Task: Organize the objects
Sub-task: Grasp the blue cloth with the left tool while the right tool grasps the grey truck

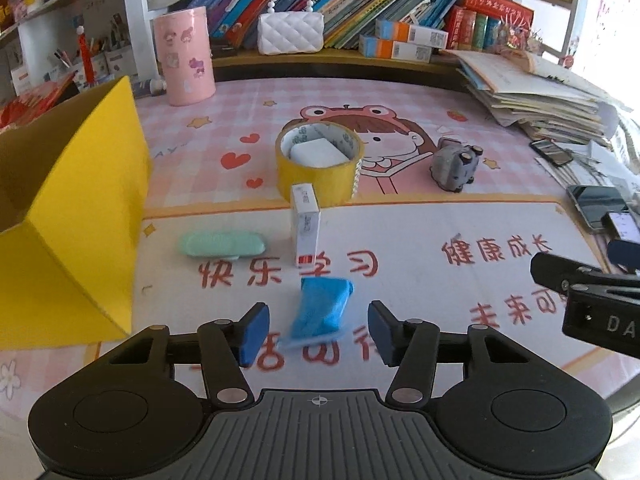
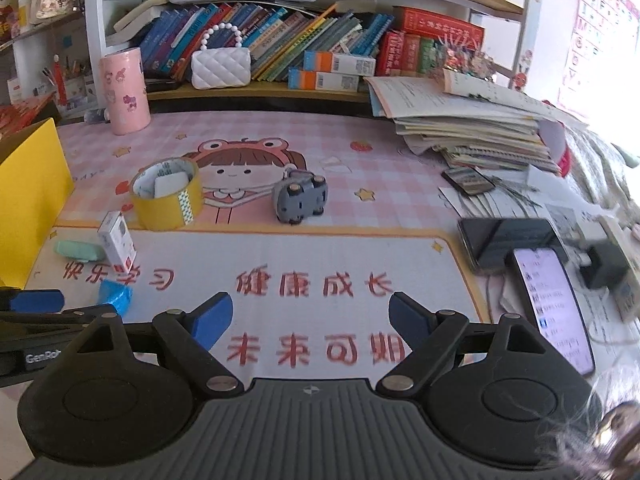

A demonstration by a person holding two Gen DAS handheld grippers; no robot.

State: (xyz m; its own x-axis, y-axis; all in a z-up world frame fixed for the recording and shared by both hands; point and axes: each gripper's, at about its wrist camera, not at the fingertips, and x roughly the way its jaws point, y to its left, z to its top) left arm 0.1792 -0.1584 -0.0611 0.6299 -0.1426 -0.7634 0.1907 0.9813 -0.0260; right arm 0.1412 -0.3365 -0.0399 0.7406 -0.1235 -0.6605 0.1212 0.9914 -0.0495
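My left gripper [image 1: 318, 330] is open, its blue pads on either side of a blue packet [image 1: 322, 308] lying on the desk mat; the packet also shows in the right wrist view [image 2: 115, 297]. Beyond it lie a small white box [image 1: 305, 222], a mint green case [image 1: 222, 244], a yellow tape roll [image 1: 318, 174] with a white block inside, and a grey toy car [image 1: 454, 166]. An open yellow cardboard box [image 1: 80, 216] stands at the left. My right gripper [image 2: 311, 318] is open and empty over the mat, to the right of the left one.
A pink cylinder [image 1: 185, 56] and a white quilted bag [image 1: 290, 32] stand at the back by a shelf of books. A stack of papers [image 2: 468, 128] and phones [image 2: 516, 244] lie at the right edge.
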